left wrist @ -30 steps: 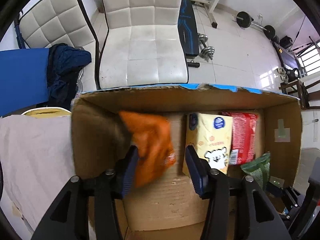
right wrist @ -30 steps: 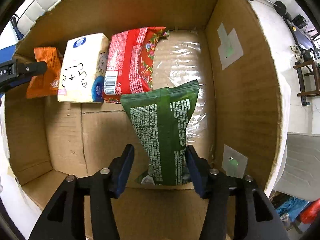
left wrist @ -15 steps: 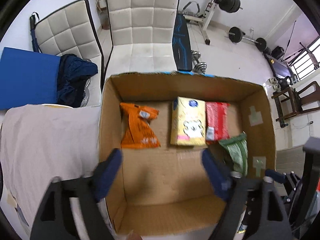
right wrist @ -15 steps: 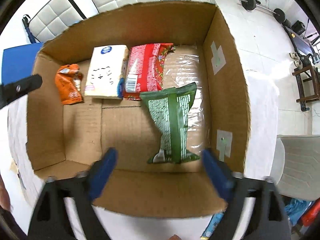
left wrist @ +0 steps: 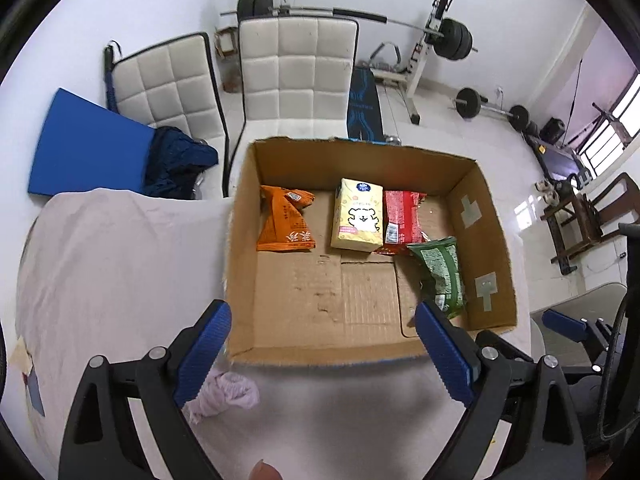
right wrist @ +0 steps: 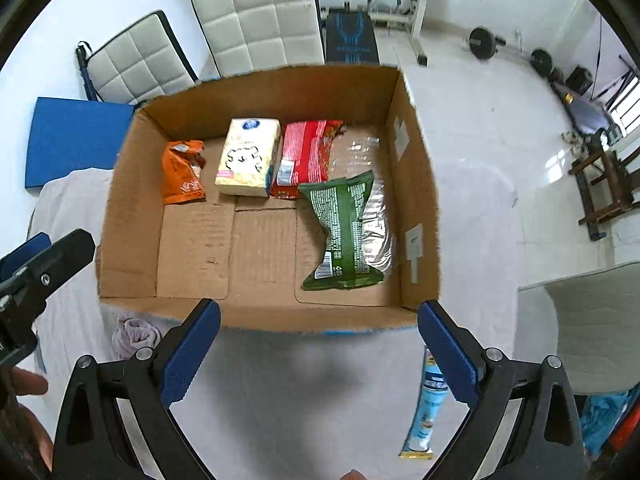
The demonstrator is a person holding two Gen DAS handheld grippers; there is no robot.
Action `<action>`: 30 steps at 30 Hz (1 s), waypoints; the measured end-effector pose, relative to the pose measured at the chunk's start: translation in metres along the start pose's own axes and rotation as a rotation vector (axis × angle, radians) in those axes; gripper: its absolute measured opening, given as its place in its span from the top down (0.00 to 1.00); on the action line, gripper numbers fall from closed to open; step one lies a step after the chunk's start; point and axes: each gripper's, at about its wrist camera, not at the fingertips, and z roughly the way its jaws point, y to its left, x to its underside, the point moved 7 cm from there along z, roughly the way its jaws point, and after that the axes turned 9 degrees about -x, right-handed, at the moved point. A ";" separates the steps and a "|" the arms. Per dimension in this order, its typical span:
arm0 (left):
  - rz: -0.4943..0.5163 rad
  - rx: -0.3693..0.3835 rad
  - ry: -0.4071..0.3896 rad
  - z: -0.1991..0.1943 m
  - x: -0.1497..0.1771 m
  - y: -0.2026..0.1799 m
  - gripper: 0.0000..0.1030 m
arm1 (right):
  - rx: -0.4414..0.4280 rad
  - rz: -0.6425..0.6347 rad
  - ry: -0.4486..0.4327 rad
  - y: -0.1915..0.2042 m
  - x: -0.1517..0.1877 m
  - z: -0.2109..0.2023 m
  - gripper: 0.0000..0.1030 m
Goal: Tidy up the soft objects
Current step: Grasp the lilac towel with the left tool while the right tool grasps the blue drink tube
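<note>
box partly filled, two soft items left outside

left wrist view: left gripper (left wrist: 322, 350) hangs spread and empty before the cardboard box (left wrist: 240, 248), probably so it can reach the lilac cloth (left wrist: 224, 398) on the table.

right wrist view: right gripper (right wrist: 318, 354), jaws apart, holds nothing. the box contains an orange pouch (right wrist: 182, 172), tissue pack (right wrist: 248, 158), red packet (right wrist: 306, 156) and green packet (right wrist: 344, 226); a blue tube (right wrist: 424, 408) lies outside.

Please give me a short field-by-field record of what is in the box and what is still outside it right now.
container: cardboard box, open top
in box, back row: orange packet, yellow tissue pack, red packet
in box, right side: green packet
outside, near box front: purple cloth, blue tube
left gripper: open, empty
right gripper: open, empty
</note>
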 end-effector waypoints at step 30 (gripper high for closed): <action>-0.403 -0.110 0.383 0.095 0.213 0.064 0.09 | 0.049 0.445 0.341 -0.158 0.206 0.109 0.33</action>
